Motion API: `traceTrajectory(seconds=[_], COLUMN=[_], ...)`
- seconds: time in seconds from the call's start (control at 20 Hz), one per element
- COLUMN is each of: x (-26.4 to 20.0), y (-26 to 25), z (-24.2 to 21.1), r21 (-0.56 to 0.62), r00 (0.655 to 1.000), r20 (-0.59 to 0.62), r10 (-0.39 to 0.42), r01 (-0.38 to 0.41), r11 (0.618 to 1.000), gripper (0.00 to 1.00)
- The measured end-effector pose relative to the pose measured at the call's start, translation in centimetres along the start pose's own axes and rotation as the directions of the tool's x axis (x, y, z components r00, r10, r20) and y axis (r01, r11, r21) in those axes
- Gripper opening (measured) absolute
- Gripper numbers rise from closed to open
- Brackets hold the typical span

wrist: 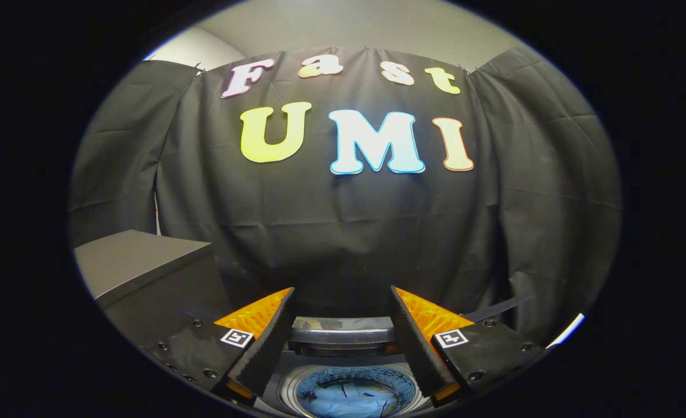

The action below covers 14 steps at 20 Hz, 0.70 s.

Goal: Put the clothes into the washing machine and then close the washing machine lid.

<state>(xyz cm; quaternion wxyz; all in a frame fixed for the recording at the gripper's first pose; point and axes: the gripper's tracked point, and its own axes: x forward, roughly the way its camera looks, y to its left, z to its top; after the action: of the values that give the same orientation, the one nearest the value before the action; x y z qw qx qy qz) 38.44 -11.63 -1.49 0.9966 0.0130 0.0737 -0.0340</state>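
Note:
My gripper [343, 296] stands open above the washing machine, with nothing between its fingers. Below and between the fingers lies the round drum opening [349, 383] of the top-loading machine. Blue clothes [351, 400] lie inside the drum. The machine's lid [343, 334] stands raised at the back of the opening, just beyond the fingers.
A dark grey box-like cabinet [140, 261] stands to the left of the machine, its flat top about level with the fingers. The black cloth wall hangs close behind the machine. A pale strip [566, 331] shows low on the right.

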Motion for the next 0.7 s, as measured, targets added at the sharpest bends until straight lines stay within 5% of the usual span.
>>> traceTrajectory(seconds=[0.7], x=[-3.9], y=[-0.8], z=[-6.9], r21=[0.042], r00=[0.993], r20=[-0.115], r10=[0.002], r01=[0.003], r11=[0.999], gripper=[0.98])
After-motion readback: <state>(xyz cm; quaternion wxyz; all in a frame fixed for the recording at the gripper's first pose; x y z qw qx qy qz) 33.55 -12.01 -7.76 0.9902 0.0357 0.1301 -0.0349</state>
